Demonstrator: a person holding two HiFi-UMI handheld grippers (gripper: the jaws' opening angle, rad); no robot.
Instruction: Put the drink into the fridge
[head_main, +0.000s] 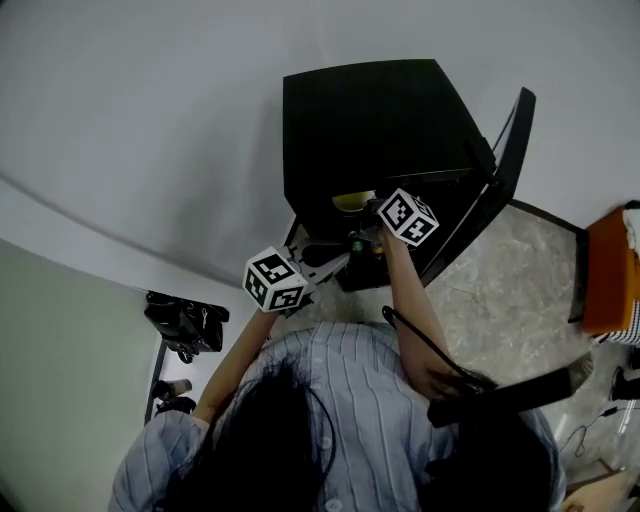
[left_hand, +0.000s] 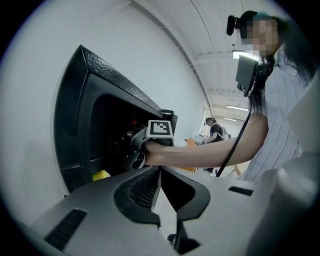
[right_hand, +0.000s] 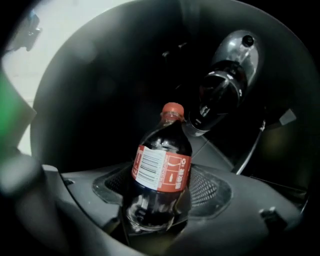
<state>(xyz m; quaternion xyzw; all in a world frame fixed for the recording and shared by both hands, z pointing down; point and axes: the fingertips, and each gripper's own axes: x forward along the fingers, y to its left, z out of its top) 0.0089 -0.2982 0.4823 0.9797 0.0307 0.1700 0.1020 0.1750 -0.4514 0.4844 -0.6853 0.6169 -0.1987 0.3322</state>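
A cola bottle (right_hand: 161, 170) with a red cap and red label leans between the jaws of my right gripper (right_hand: 160, 200), which is shut on its lower body. That gripper (head_main: 375, 240) reaches into the open black mini fridge (head_main: 370, 120), whose inside is dark. From the left gripper view, the right gripper (left_hand: 145, 142) and the hand on it are at the fridge (left_hand: 80, 100) opening. My left gripper (left_hand: 159, 170) is shut and empty, held just in front of the fridge (head_main: 340, 262). The bottle is hidden in the head view.
Another dark bottle (right_hand: 222, 90) sits deeper inside the fridge. A yellow item (left_hand: 101, 175) lies on a lower shelf. The fridge door (head_main: 490, 200) stands open to the right. An orange box (head_main: 610, 270) is at the far right and dark bags (head_main: 185, 325) at the left.
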